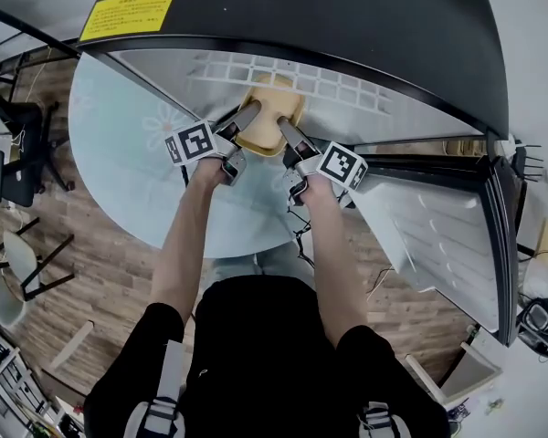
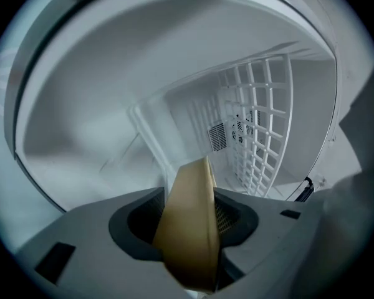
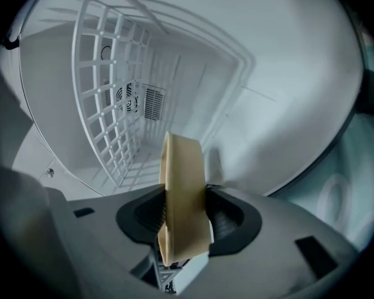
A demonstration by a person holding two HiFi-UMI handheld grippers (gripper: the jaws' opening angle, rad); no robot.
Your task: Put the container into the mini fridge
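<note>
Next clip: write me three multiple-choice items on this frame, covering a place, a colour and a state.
1. Where is the container?
A. on the floor
B. at the open fridge's mouth
C. on top of the fridge
2. Container colour?
A. tan
B. red
C. blue
3. The container is:
A. lying loose
B. held by one gripper
C. held by both grippers

1 B: the head view shows the container at the fridge opening, near the wire shelf.
2 A: it is tan in every view.
3 C: the left gripper and the right gripper each clamp its rim.
</note>
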